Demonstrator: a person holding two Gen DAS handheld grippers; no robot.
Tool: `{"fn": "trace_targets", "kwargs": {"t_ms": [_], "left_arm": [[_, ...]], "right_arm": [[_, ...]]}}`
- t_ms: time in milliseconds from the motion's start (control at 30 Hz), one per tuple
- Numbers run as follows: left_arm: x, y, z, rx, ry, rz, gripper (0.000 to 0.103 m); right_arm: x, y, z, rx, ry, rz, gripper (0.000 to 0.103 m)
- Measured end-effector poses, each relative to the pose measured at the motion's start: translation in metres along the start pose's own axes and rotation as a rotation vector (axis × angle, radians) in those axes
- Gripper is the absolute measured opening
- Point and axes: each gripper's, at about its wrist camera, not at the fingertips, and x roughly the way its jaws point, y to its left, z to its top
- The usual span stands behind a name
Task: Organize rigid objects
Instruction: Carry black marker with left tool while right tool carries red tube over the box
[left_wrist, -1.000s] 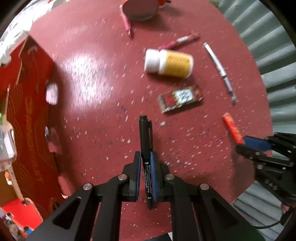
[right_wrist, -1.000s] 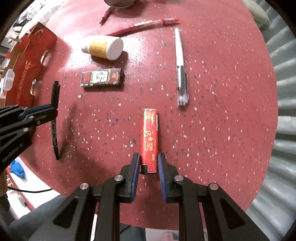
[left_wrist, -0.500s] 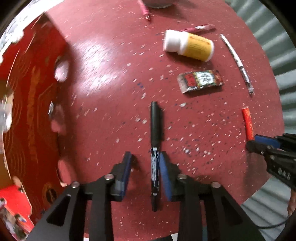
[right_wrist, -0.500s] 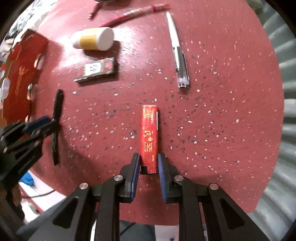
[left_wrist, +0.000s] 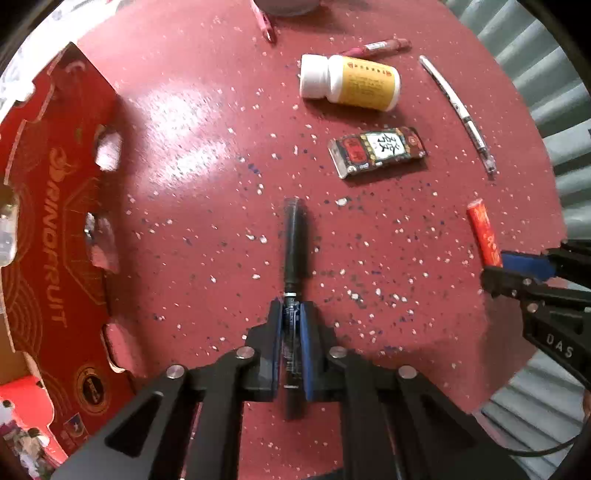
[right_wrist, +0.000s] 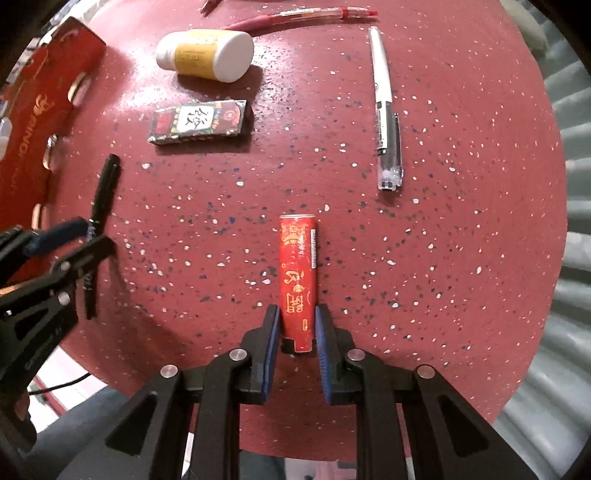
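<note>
While both tools point down at the red speckled table (left_wrist: 207, 155), your left gripper (left_wrist: 291, 325) clamps the black marker (left_wrist: 294, 240) (cap toward twelve o'clock), and your right gripper (right_wrist: 297, 332) grips the red tube (right_wrist: 298, 273), its far end toward twelve.

Just a speckled red bench (left_wrist: 207, 155) here, with grey corrugated sheeting (right_wrist: 569, 258) right past its edge.

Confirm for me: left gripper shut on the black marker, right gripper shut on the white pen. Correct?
Not quite. The right gripper is shut on the red tube, not the white pen, which lies untouched on the table, as the right wrist view shows. The left gripper does hold the black marker.
</note>
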Motion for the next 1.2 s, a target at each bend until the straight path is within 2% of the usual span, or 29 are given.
{"fn": "trace_targets", "kwargs": {"t_ms": [167,333,433,567,867,1200], "left_arm": [[-0.017,0.006,-0.001,-0.008,-0.005,-0.004,0.009],[-0.056,0.006,0.002,0.023,-0.043,-0.039,0.009],[-0.081,0.016,0.000,0.021,-0.061,-0.060,0.009],[-0.090,0.039,0.001,0.013,-0.088,-0.057,0.009],[-0.101,0.094,-0.001,-0.087,-0.164,-0.026,0.009],[-0.130,0.160,-0.015,-0.259,-0.225,0.006,0.009]], "right_arm": [[-0.027,-0.004,-0.001,0.051,-0.034,0.062,0.020],[-0.047,-0.009,-0.008,0.103,-0.054,0.125,0.020],[-0.060,-0.008,-0.010,0.108,-0.068,0.135,0.020],[-0.074,-0.006,-0.011,0.108,-0.081,0.151,0.020],[-0.101,0.026,-0.011,0.043,-0.126,0.170,0.020],[-0.133,0.085,0.016,-0.098,-0.187,0.179,0.020]]}}
